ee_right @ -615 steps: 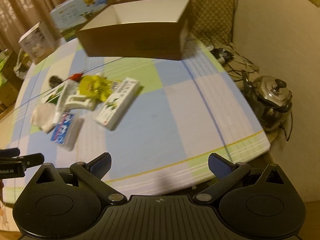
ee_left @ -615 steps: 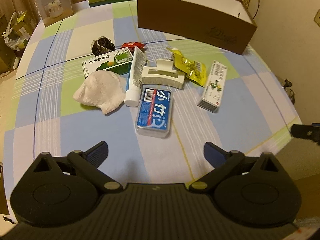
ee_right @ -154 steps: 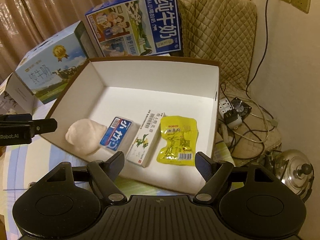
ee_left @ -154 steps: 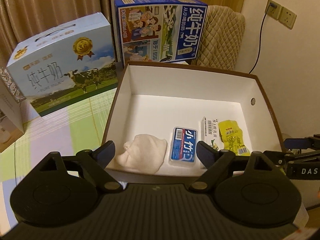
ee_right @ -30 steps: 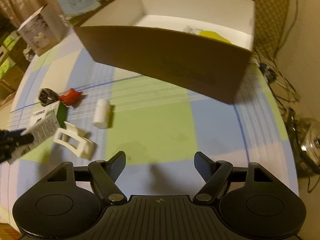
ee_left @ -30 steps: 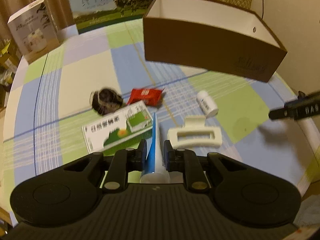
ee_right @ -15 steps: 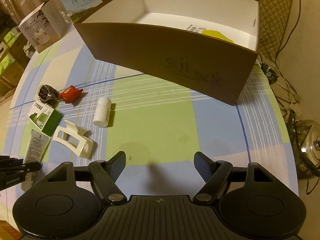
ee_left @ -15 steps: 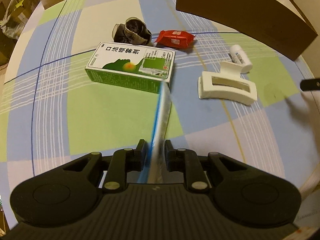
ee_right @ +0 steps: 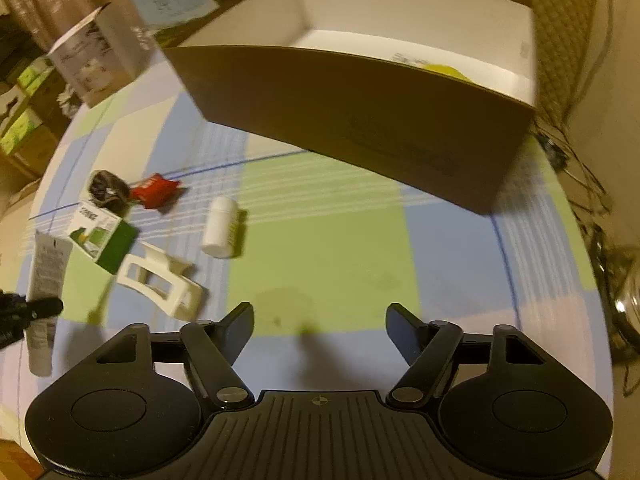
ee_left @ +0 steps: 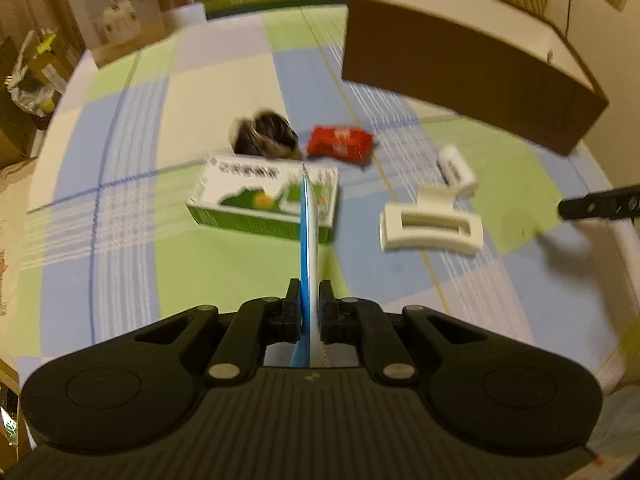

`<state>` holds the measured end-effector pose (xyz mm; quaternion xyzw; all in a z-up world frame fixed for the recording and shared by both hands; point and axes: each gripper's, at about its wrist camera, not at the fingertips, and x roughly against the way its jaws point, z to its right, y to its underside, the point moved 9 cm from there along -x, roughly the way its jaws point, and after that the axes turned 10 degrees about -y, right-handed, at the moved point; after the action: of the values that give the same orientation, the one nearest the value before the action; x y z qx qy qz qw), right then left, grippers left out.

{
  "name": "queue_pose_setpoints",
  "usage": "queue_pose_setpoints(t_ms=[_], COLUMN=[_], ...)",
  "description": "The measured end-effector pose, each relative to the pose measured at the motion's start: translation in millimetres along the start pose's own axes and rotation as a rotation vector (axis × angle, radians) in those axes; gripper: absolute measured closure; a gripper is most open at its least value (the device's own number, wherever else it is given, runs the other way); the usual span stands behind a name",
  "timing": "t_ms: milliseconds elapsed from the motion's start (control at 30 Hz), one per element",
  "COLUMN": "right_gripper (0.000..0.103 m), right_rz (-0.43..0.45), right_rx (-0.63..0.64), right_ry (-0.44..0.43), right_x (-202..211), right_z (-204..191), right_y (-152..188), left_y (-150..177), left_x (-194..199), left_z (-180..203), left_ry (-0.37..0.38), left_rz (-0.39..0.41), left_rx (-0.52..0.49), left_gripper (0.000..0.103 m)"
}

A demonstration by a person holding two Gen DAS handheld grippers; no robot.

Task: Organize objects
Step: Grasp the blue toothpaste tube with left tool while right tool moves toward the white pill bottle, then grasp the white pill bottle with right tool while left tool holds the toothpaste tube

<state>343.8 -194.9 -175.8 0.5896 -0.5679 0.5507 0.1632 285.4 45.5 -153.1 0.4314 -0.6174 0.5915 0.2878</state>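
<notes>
The left gripper is pinching the tube, edge-on and blurred, hiding part of the green box at twelve o'clock. The right gripper, jaws spread and just closing on nothing, is facing the white bottle and clip at ten o'clock, the brown box beyond.

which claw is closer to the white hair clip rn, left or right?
Right, as far as the views show. The open right claw hovers just beside the white hair clip. The left claw, shut on the toothpaste tube, sits further off, past the green box.

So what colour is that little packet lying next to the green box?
Red. The little packet shows best in the left wrist view.
</notes>
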Motion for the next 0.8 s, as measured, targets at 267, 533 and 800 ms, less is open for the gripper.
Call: queue_pose_setpoints(t_ms=[267, 533, 800], right_gripper=[0.046, 0.050, 0.054], right_rz=[-0.006, -0.005, -0.023], right_rx=[0.077, 0.114, 0.117], right_ry=[-0.059, -0.076, -0.068], right_x=[-25, -48, -78], right_z=[-31, -51, -58], right_y=[-18, -33, -44], left_y=[-17, -24, -27], left_x=[9, 7, 1], left_z=[-29, -56, -77], left_ry=[-0.048, -0.091, -0.128], left_rz=[0.031, 0.034, 0.018], left_rx=[0.089, 0.145, 0.188], left_gripper=[0.098, 0.098, 0.098])
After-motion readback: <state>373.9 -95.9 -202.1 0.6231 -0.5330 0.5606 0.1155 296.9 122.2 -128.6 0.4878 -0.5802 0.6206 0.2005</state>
